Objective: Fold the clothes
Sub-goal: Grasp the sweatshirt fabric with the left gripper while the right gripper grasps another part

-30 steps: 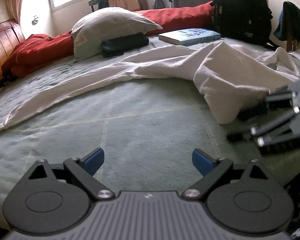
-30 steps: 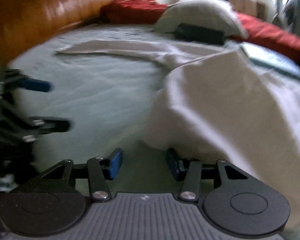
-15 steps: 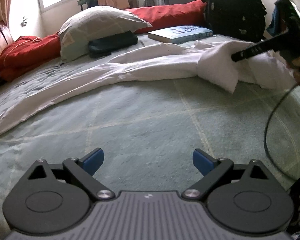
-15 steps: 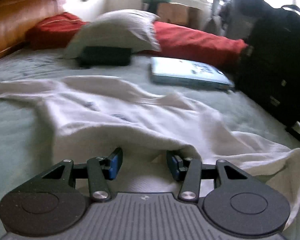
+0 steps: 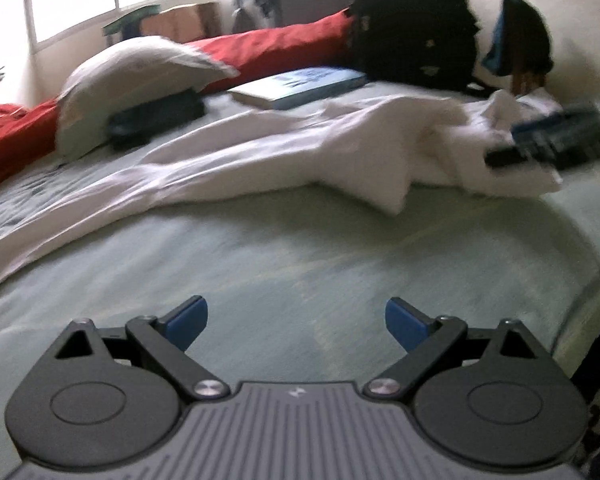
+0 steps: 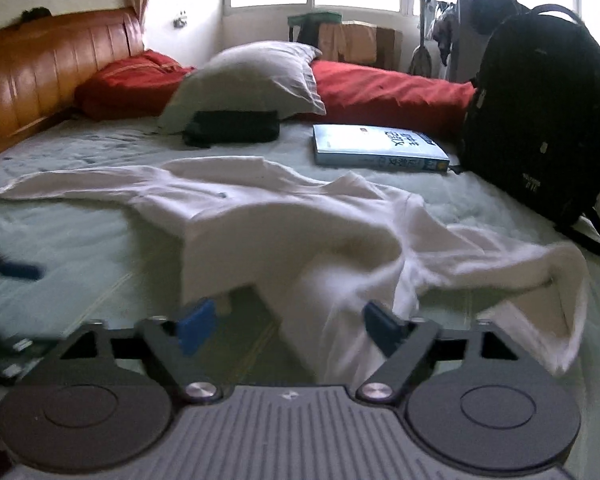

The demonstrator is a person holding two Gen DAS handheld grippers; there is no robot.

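- Plainly the shirt (image 6: 260, 216) is the job: a white long-sleeved one, sprawled and rumpled across the green bed (image 5: 300, 264), one sleeve trailing off toward the headboard (image 6: 40, 68).
- Soft, light and limp, I judge; it will sag wherever I lift it and nothing about it is fragile. It may drag on the bedcover rather than slide.
- Best holds, to my eye, are the hem corner nearest me or a sleeve cuff, an edge rather than a bunch of cloth.
- My right gripper (image 6: 288, 322) has just been opening; its jaws stand wide with a fold of shirt drooping between them, pads not pressing it.
- My left gripper (image 5: 296, 318) is spread wide too, over bare bed short of the shirt, holding nothing.
- Beyond the shirt: a book (image 6: 376, 150) just past its far edge, a backpack (image 6: 540, 120) near its right end, a pillow (image 6: 252, 76) on a dark pouch (image 6: 232, 128), and red bedding (image 6: 388, 88) farther back.
- Book and backpack crowd the far side; spreading the shirt flat there may snag them.
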